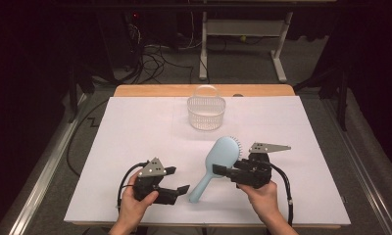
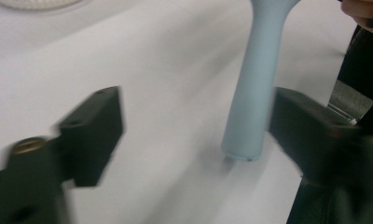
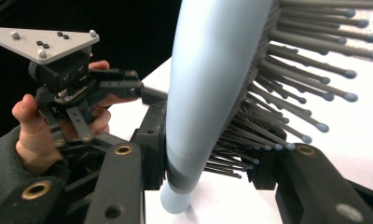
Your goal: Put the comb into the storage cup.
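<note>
- Hands of a person at the near edge of the counter [image 1: 135,127] each worked a pair of tongs, with a white sheet spread across most of the counter's top.
- At the far end of that sheet stood a white mesh basket [image 1: 206,111], upright with its handle raised, well apart from the work in hand.
- Between the two hands lay a pale blue hairbrush [image 1: 213,164], its long axis running from the handle end at the near left up to the bristled head at the far right.
- Holding that brush were the right tongs [image 1: 222,170], closed across the head just above the neck, one jaw on the smooth back and the other in among the bristles, as the right gripper view showed.
- Beside the handle's tip hovered the left tongs [image 1: 179,181], jaws spread wide; in the left gripper view the handle [image 2: 254,93] sat just inside the right-hand jaw, touching or nearly so, with open space toward the other.
- Judged from this, the left hand was the nearer to the free handle end and would need to centre its jaws before closing on it.
</note>
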`<state>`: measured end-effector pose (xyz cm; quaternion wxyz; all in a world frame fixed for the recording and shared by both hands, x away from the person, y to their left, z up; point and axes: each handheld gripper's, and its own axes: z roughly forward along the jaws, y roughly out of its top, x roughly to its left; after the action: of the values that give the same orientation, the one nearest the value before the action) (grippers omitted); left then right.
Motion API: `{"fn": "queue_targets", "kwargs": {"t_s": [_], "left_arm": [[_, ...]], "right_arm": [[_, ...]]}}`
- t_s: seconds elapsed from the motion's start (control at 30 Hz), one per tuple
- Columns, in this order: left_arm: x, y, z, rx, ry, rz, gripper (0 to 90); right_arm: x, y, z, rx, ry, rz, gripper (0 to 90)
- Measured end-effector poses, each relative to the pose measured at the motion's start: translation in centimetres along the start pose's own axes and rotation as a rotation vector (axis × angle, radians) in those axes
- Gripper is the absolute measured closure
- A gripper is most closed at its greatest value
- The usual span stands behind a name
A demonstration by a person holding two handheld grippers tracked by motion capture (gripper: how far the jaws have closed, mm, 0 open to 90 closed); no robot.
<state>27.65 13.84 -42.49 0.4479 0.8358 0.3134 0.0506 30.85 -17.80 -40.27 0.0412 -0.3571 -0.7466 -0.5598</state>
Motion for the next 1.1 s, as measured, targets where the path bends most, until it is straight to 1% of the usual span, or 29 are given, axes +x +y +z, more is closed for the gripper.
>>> {"fn": "queue_targets", "kwargs": {"t_s": [0.03, 0.07, 0.1, 0.13, 0.17, 0.2, 0.23, 0.3, 0.33, 0.4, 0.43, 0.47, 0.5, 0.53, 0.57, 0.6, 0.63, 0.7, 0.73, 0.77, 0.87, 1.03, 1.07, 1.1], "left_arm": [[0.2, -0.1, -0.2, -0.008, 0.001, -0.013, 14.6], [0.4, -0.2, -0.5, -0.012, 0.015, -0.018, 18.8], [0.6, -0.3, -0.7, -0.019, 0.03, -0.019, 18.4], [0.6, -0.3, -0.7, -0.019, 0.03, -0.019, 16.5], [1.0, -0.5, -1.2, -0.031, 0.038, -0.021, 16.4], [1.0, -0.5, -1.2, -0.031, 0.038, -0.021, 16.3], [1.4, -0.8, -1.7, -0.045, 0.061, -0.027, 16.4], [1.9, -1.1, -2.2, -0.057, 0.078, -0.037, 16.5], [1.9, -1.1, -2.2, -0.057, 0.078, -0.037, 16.4], [2.4, -1.5, -2.7, -0.062, 0.111, -0.04, 16.4], [2.8, -1.8, -3.1, -0.07, 0.122, -0.052, 16.4], [2.8, -1.8, -3.1, -0.07, 0.122, -0.052, 16.2], [3.2, -2.2, -3.6, -0.08, 0.137, -0.064, 16.1], [3.2, -2.2, -3.6, -0.08, 0.137, -0.064, 16.0], [3.5, -2.6, -4.0, -0.088, 0.153, -0.07, 16.0], [3.5, -2.6, -4.0, -0.088, 0.153, -0.07, 16.0], [3.9, -2.9, -4.4, -0.101, 0.172, -0.075, 15.8], [4.2, -3.2, -4.9, -0.126, 0.197, -0.092, 15.7], [4.2, -3.2, -4.9, -0.126, 0.197, -0.092, 15.8], [4.6, -3.6, -5.3, -0.151, 0.219, -0.108, 15.7], [5.2, -4.2, -5.9, -0.171, 0.248, -0.125, 15.7], [6.3, -5.3, -6.5, -0.176, 0.284, -0.159, 15.7], [6.3, -5.3, -6.5, -0.176, 0.284, -0.159, 15.7], [6.6, -5.7, -6.7, -0.179, 0.297, -0.169, 15.7]], "right_arm": [[0.0, 0.0, -0.1, 0.002, 0.0, 0.004, 58.2], [-0.1, 0.1, -0.1, 0.001, -0.002, 0.003, 58.2], [-0.1, 0.1, -0.2, 0.002, -0.005, 0.004, 58.2], [-0.1, 0.2, -0.3, 0.003, -0.007, 0.004, 58.2], [-0.2, 0.2, -0.4, 0.002, -0.011, 0.003, 58.1], [-0.2, 0.2, -0.4, 0.002, -0.011, 0.003, 58.1], [-0.3, 0.4, -0.7, 0.0, -0.017, 0.006, 58.1], [-0.4, 0.5, -0.9, -0.001, -0.026, 0.006, 58.1], [-0.4, 0.6, -1.1, -0.002, -0.03, 0.003, 58.1], [-0.5, 0.7, -1.2, 0.0, -0.033, 0.006, 58.1], [-0.5, 0.8, -1.4, 0.0, -0.039, 0.003, 58.1], [-0.5, 0.9, -1.5, 0.0, -0.042, 0.001, 58.1], [-0.5, 1.0, -1.5, 0.002, -0.043, 0.003, 58.1], [-0.5, 1.0, -1.6, 0.002, -0.046, 0.001, 58.1], [-0.6, 1.0, -1.7, 0.002, -0.049, -0.001, 58.1], [-0.6, 1.1, -1.7, 0.003, -0.051, 0.0, 58.1], [-0.6, 1.1, -1.8, 0.005, -0.053, 0.003, 58.1], [-0.7, 1.2, -1.9, 0.006, -0.059, 0.0, 58.0], [-0.7, 1.3, -1.9, 0.007, -0.061, -0.001, 58.0], [-0.6, 1.3, -2.0, 0.009, -0.064, 0.002, 58.0], [-0.7, 1.4, -2.2, 0.013, -0.072, -0.003, 58.0], [-0.9, 1.6, -2.4, 0.019, -0.088, 0.001, 58.0], [-0.9, 1.6, -2.4, 0.019, -0.088, 0.001, 58.0], [-0.9, 1.7, -2.6, 0.021, -0.091, 0.002, 57.9]]}}
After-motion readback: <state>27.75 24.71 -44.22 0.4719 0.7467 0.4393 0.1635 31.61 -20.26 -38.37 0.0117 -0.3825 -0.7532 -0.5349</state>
